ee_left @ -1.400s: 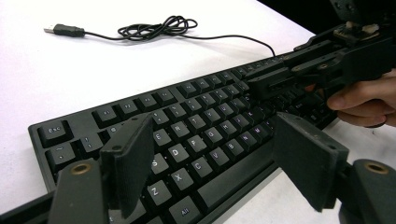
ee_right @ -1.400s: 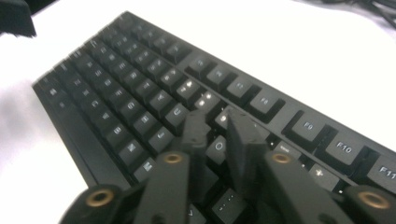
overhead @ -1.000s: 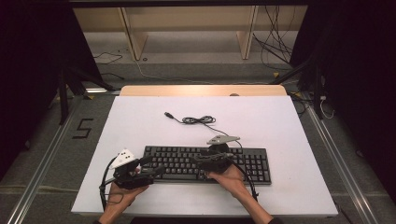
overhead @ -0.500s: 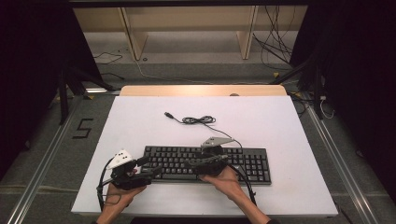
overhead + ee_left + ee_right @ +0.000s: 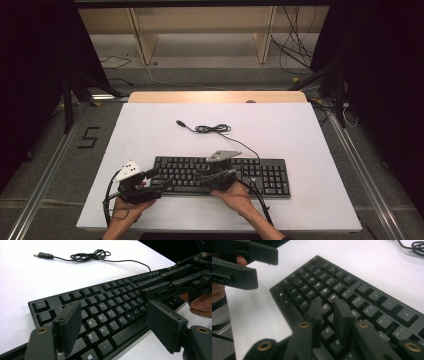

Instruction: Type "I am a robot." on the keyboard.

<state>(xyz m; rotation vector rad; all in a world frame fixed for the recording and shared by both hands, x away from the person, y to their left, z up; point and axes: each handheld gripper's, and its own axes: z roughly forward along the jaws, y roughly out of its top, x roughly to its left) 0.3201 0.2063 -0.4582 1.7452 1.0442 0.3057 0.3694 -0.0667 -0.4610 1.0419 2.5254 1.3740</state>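
The right gripper [image 5: 329, 308] hangs over the middle letter rows of a black keyboard [image 5: 372, 300], its two jaws drawn close together with a narrow gap between them and nothing held; they have just been closing. The keyboard lies slantwise on a white table [image 5: 367, 257]. At upper left, the left gripper [image 5: 249, 263] stands with jaws apart just off the keyboard's corner, a fingertip visible behind it. A coiled cable [image 5: 415, 245] lies at the far right.

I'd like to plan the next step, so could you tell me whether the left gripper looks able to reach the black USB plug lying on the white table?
Probably yes: the left gripper, jaws open, sits at the black keyboard's left end, and bare white table lies between it and the black USB plug.
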